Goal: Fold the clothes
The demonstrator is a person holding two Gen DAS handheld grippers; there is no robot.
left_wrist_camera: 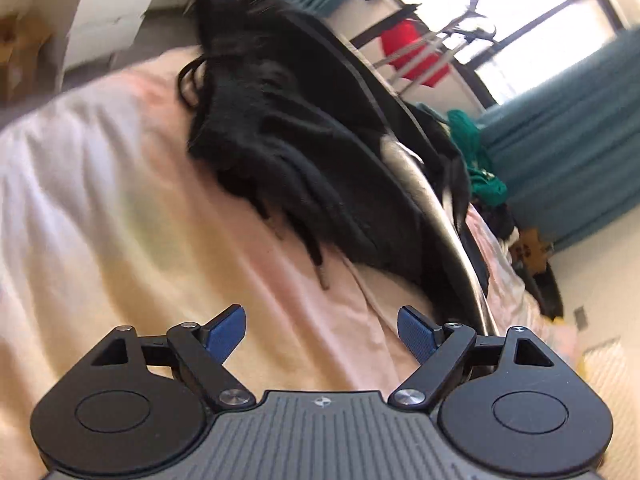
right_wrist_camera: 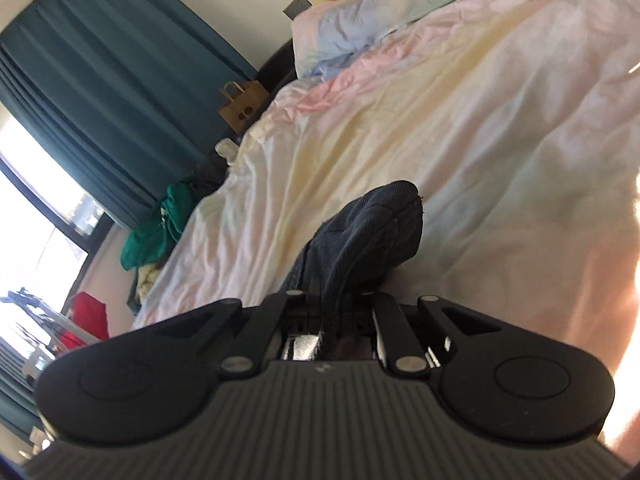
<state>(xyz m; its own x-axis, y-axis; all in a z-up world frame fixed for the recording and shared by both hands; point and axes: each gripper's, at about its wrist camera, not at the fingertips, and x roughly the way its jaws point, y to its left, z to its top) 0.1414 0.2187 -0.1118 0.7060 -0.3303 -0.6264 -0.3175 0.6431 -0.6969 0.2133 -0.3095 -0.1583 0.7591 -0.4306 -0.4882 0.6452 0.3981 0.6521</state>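
Right wrist view: right gripper (right_wrist_camera: 334, 312) jaws clamp dark garment (right_wrist_camera: 372, 236); left gripper (left_wrist_camera: 322, 330) jaws wide, empty.

Bedroom: bed (right_wrist_camera: 460, 128), curtains (right_wrist_camera: 100, 92)

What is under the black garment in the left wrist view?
The black garment lies on the pastel bedspread, which shows all around its near edge. Whatever lies directly beneath the garment is covered.

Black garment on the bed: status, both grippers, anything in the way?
Left gripper open, empty, over the bedsheet. Right gripper shut on dark fabric fold. Black garment crumpled on the bed, unfolded. Nothing in the way.
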